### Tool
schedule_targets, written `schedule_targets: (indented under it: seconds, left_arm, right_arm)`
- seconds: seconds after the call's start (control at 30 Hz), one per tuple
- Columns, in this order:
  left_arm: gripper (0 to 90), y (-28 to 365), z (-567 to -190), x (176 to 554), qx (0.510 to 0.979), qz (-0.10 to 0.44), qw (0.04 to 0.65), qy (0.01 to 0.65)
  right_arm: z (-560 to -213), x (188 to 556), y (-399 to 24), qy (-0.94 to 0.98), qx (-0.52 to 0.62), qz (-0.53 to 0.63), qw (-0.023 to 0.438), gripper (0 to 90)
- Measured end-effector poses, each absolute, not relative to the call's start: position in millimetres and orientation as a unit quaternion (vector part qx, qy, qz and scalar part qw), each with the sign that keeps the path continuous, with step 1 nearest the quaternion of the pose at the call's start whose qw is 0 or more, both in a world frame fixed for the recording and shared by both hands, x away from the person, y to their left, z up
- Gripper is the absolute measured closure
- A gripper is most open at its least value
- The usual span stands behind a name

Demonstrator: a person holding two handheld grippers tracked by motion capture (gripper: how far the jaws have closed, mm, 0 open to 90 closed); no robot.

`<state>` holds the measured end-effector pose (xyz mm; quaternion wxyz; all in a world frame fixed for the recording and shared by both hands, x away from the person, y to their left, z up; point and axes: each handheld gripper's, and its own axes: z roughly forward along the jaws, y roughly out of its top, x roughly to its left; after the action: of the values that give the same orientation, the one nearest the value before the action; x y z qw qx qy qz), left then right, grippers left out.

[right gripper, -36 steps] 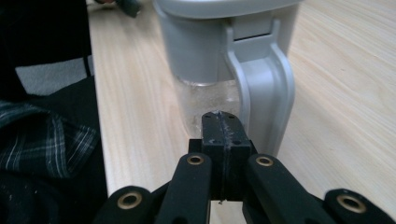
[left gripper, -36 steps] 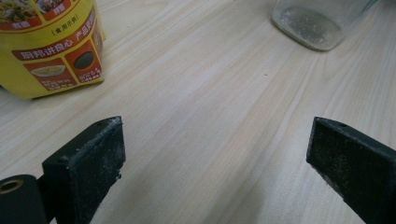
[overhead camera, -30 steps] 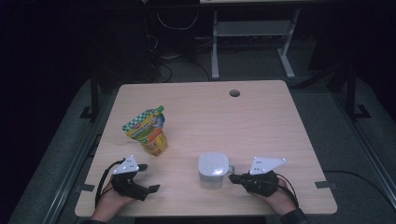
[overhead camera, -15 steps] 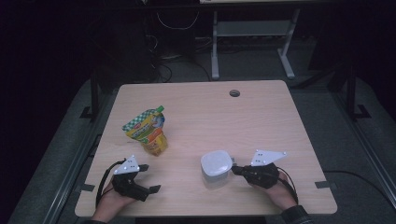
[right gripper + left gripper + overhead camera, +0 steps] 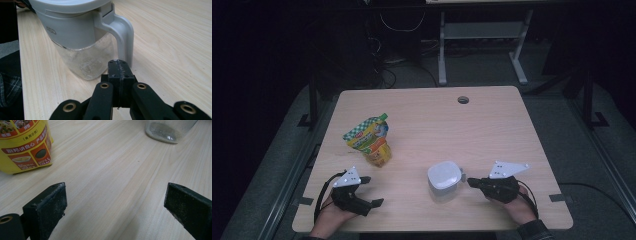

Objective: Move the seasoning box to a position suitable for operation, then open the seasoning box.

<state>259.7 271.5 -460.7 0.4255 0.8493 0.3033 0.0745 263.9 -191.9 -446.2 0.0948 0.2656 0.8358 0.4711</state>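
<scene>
The right gripper (image 5: 472, 182) is lying low over the near right part of the table (image 5: 492, 125), its jaws pressed flat together with nothing between them, as the right gripper view (image 5: 119, 65) is showing plainly. Its closed tip is pointing at the grey handle (image 5: 122, 35) of a small clear jar (image 5: 444, 178) with a pale grey lid (image 5: 67, 5); the tip is sitting just beside the foot of that handle, and whether it is touching it cannot be told. The jar is standing upright on the wood just to the left of this gripper, near the front edge, a little right of the table's middle, and a film of white residue is clinging to its clear lower wall. The left gripper (image 5: 371, 191) is resting at the near left corner in the person's left hand (image 5: 329, 220), its jaws standing wide apart over bare wood, gripping nothing, as the left gripper view (image 5: 115, 202) is showing. Beyond it, a yellow and green pouch (image 5: 371, 141) with printed food pictures is standing on the table, leaning a little, well apart from the jar and nearer the left edge. A round cable hole (image 5: 463, 99) is sitting near the table's far edge.
</scene>
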Motion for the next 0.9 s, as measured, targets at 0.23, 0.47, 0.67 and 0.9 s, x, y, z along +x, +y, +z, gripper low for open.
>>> schedule_targets:
  seconds: [0.23,0.47,0.67,0.9]
  left_arm:
    - [4.0,265,-458,258,0.852,0.074,0.426,0.297]
    - [4.2,257,-453,256,0.853,0.072,0.430,0.287]
    - [4.2,242,-447,258,0.855,0.074,0.441,0.262]
    - [4.1,218,-438,262,0.857,0.067,0.452,0.238]
  right_arm:
    - [-445,263,-200,0.829,0.274,0.476,0.103,89.8]
    - [-445,264,-203,0.827,0.282,0.475,0.106,89.7]
    - [-446,265,-206,0.825,0.288,0.473,0.111,89.3]
    - [-446,266,-208,0.822,0.293,0.473,0.116,77.3]
